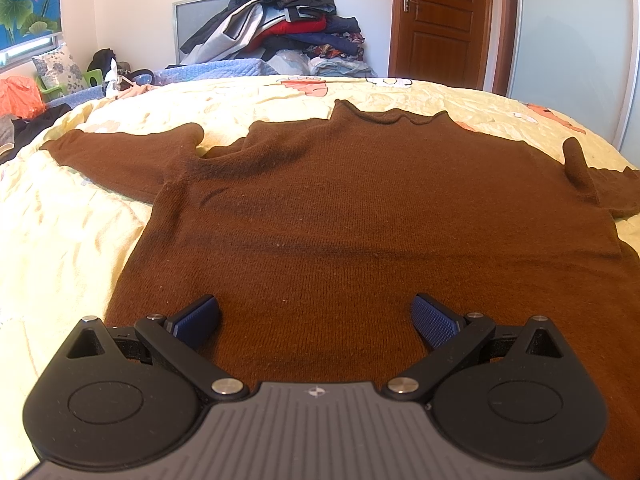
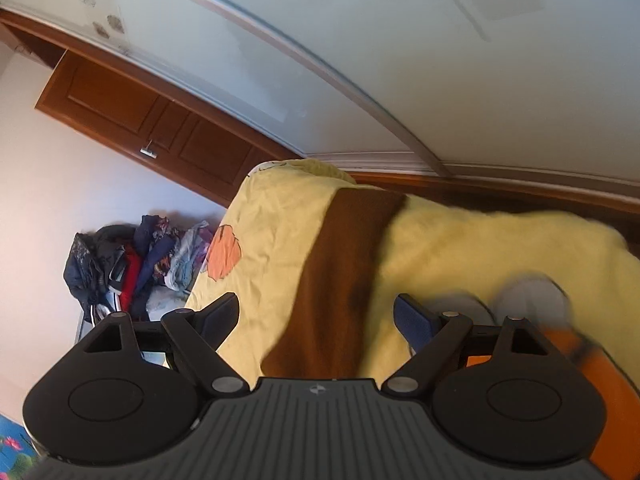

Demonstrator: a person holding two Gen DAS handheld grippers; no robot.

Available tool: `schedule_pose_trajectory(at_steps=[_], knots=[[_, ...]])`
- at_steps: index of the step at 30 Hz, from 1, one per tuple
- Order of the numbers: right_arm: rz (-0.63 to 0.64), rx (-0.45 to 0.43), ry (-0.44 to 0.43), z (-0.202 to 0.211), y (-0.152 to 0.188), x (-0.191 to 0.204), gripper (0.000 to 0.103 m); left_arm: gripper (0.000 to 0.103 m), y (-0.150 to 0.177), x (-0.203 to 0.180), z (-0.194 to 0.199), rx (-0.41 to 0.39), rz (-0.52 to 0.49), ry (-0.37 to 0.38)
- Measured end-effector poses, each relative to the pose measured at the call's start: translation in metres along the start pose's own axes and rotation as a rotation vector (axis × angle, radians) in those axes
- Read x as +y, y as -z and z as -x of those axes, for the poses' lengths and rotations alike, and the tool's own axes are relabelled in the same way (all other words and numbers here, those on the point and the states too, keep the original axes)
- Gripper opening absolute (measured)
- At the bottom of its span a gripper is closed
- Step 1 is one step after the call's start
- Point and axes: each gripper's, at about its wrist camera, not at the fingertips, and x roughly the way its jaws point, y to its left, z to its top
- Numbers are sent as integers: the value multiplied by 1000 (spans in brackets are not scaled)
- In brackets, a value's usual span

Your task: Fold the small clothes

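Note:
A brown knit sweater (image 1: 360,208) lies flat on the yellow bedspread (image 1: 60,220), collar at the far side, left sleeve stretched out to the left, right sleeve bunched at the right. My left gripper (image 1: 316,316) is open and empty just above the sweater's near hem. In the tilted right wrist view, one brown sleeve (image 2: 340,272) runs across the yellow bedspread (image 2: 460,248) toward the bed edge. My right gripper (image 2: 316,316) is open and empty, with the sleeve's near part between its fingers but not touching them.
A heap of clothes (image 1: 288,20) is piled behind the bed against the wall. A wooden door (image 1: 444,20) stands at the back right. Pillows and bags (image 1: 24,96) sit at the left. A wardrobe sliding panel (image 2: 320,60) fills the right wrist view's top.

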Motion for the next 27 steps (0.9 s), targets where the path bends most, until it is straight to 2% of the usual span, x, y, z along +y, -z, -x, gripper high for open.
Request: schedule_pose_trajectory(at_steps=[2, 4, 5, 8, 11, 14, 17, 19, 20, 21, 22, 23, 24, 27], knots=[[47, 18, 14, -11, -5, 3, 65, 103, 0, 0, 0, 0, 1, -1], [88, 38, 54, -21, -9, 2, 19, 103, -1, 0, -1, 1, 1, -1], [86, 32, 63, -22, -7, -1, 14, 103, -1, 0, -1, 1, 1, -1], [68, -17, 42, -10, -3, -5, 14, 103, -1, -1, -1, 1, 2, 0], [212, -71, 52, 9, 11, 25, 14, 103, -1, -1, -1, 1, 3, 2], [392, -91, -81, 37, 53, 85, 14, 103, -1, 0, -1, 0, 7, 5], [604, -29, -305, 67, 135, 161, 14, 103, -1, 0, -1, 0, 8, 6], [703, 66, -459, 80, 204, 202, 24, 103, -2, 0, -1, 0, 9, 8], [749, 146, -528, 82, 238, 216, 38, 103, -2, 0, -1, 0, 8, 8], [794, 241, -586, 83, 273, 226, 78, 103, -2, 0, -1, 0, 7, 7], [822, 288, -612, 85, 300, 229, 100, 103, -2, 0, -1, 0, 6, 8], [839, 295, -626, 90, 322, 227, 97, 103, -2, 1, -1, 0, 7, 9], [854, 306, -626, 92, 336, 223, 87, 103, -2, 1, -1, -1, 8, 11], [864, 319, -559, 102, 357, 201, 85, 103, -2, 3, 1, -1, 10, 21]])
